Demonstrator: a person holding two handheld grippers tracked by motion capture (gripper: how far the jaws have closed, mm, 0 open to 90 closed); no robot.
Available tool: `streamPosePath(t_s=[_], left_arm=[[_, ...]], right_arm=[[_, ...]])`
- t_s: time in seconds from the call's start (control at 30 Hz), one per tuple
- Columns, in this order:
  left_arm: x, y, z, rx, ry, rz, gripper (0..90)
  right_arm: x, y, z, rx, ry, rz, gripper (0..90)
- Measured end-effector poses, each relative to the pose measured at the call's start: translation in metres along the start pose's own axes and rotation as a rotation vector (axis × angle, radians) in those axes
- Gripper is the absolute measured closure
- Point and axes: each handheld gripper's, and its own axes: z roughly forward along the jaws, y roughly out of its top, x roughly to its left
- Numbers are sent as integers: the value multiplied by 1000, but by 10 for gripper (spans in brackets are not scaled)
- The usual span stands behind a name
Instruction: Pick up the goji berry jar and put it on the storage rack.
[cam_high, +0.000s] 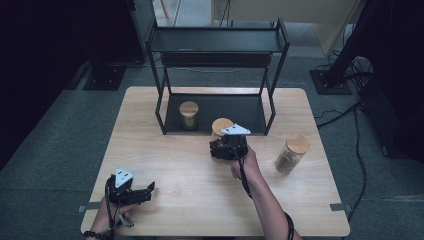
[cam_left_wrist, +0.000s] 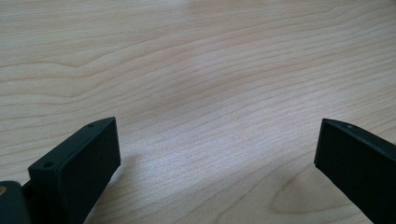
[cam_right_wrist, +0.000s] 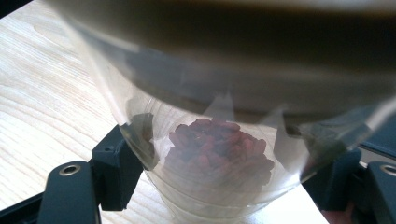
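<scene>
Grey carpet surrounded a pale wooden counter (cam_high: 190, 200) that carried a black two-tier shelf rack (cam_high: 218, 45) at its far side. Nearest the person's left edge, the left tool (cam_high: 150, 188) rested low over bare wood with its jaws spread wide and nothing between them, probably parked there so as not to crowd the working hand. Ahead of it and off to its right, the right tool (cam_high: 216, 143) was pinching a glass jar of red beans (cam_right_wrist: 219, 158), its jaws pressed against the glass on both sides low on the body, below the wooden lid (cam_high: 221, 125); gripping the wall rather than the lid likely kept the jar upright and left the lid undisturbed. That held jar stood directly in front of the right tool, just short of the rack's lower tier, whether lifted or still touching the wood could not be told. Beyond and left of the right tool, a second lidded jar (cam_high: 189, 115) already stood on the lower tier, which suggested the held one was bound for the space beside it. Well to the right tool's right, a third jar (cam_high: 292, 153) waited on the counter.
</scene>
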Motion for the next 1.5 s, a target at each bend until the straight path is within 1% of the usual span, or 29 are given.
streamPosePath(t_s=[0.57, 0.73, 1.17, 1.5], left_arm=[[0, 0, 0, 2, 4, -1, 6], [0, 0, 0, 5, 5, -1, 6], [0, 0, 0, 6, 10, -1, 6], [0, 0, 0, 4, 8, -3, 6]], right_arm=[[-7, 9, 10, 5, -19, -1, 247], [-8, 15, 11, 0, -23, 5, 247], [-7, 31, 16, -4, -28, -10, 248], [-9, 40, 22, 1, -36, -8, 247]])
